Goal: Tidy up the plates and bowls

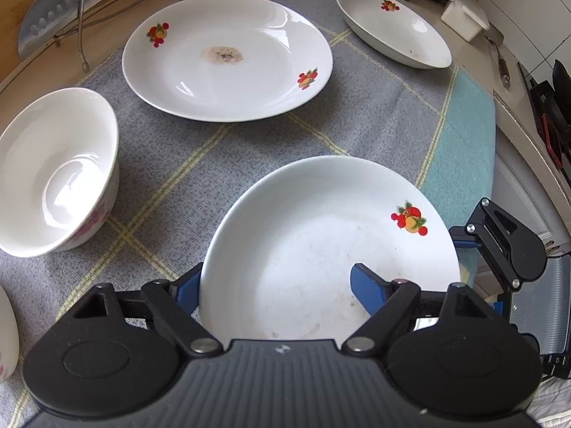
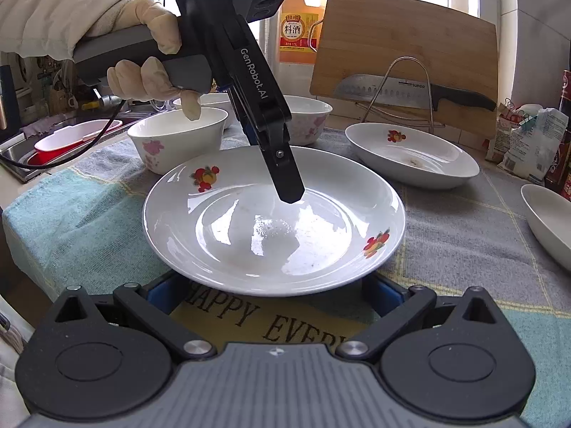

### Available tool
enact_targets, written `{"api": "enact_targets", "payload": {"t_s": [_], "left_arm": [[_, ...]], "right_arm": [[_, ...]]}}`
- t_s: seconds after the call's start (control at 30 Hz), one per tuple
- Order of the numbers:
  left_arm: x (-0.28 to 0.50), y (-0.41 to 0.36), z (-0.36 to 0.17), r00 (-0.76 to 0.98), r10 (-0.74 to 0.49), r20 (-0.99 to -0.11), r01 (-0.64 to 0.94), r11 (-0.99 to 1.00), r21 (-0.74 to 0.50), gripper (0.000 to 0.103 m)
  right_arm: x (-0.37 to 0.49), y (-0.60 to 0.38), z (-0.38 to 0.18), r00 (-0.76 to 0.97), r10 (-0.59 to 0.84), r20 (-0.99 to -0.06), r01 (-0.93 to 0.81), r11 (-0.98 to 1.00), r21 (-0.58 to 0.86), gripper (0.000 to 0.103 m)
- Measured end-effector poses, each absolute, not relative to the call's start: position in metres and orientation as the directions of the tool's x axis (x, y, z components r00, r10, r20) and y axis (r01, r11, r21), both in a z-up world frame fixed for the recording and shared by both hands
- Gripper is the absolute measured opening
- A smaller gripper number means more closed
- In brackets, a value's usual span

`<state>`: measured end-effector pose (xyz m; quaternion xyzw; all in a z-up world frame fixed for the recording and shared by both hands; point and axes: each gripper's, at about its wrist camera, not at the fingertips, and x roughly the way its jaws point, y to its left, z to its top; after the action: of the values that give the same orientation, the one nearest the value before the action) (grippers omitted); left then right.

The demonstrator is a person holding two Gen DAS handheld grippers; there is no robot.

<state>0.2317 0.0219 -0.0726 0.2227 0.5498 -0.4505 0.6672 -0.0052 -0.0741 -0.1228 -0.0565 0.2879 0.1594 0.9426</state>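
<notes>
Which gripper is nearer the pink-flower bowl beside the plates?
Left. The left gripper straddles the near plate at its rim, jaws open, on the side facing the bowl. The right gripper sits at the plate's opposite edge, farther away.

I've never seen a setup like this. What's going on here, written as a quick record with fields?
Nearest plate: lies on the checked cloth, between both claws
Left claw: open, straddling the plate's rim
Right claw: open, low at the plate's opposite rim
Other dishes: stained plate, far plate, empty bowl
Background: knife on a rack, in front of the cutting board
</notes>
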Motion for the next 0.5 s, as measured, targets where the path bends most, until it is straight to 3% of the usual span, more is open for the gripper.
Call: {"api": "enact_targets", "payload": {"t_s": [0.5], "left_arm": [[0.2341,0.0203,-0.0748,-0.043,-0.340,-0.940,0.854,0.475,-0.211,0.084]], "right_arm": [[-0.0021,-0.0723,-0.1155,0.758,0.250,-0.603,-0.317,0.949,-0.004,0.103]]}}
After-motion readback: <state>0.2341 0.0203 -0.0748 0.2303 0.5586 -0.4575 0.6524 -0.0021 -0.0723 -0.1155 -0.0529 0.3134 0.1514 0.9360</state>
